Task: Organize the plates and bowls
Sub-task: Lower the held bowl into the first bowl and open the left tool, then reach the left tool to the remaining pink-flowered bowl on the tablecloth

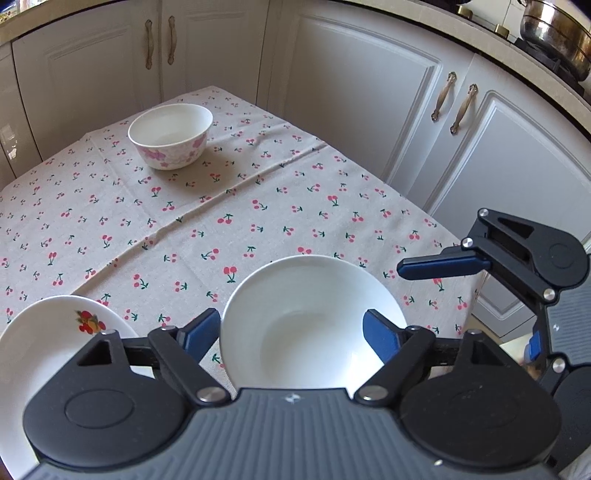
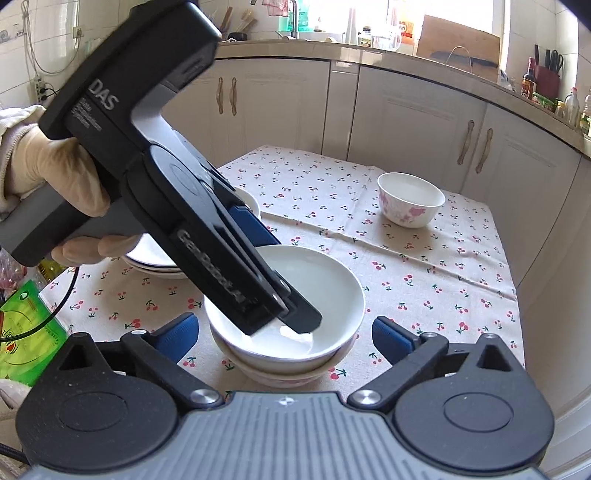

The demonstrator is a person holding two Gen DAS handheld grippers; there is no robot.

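Observation:
A plain white bowl [image 1: 310, 325] [image 2: 317, 288] sits on top of a floral bowl [image 2: 280, 373] near the table's front edge. My left gripper [image 1: 291, 332] is open, its fingers either side of the bowl's rim; in the right wrist view it [image 2: 291, 317] reaches down into the bowl. My right gripper [image 2: 284, 336] is open and empty, just in front of the stack; one of its blue fingers [image 1: 443, 266] shows in the left wrist view. A pink-flowered bowl [image 1: 171, 134] [image 2: 410, 199] stands alone at the far side. A stack of white plates [image 1: 48, 339] [image 2: 159, 258] lies to the left.
The table has a cherry-print cloth [image 1: 258, 206] [image 2: 424, 266]. White kitchen cabinets [image 1: 369, 92] surround it closely. A metal pot [image 1: 554, 33] stands on the counter. A green packet [image 2: 26, 332] lies off the table's left edge.

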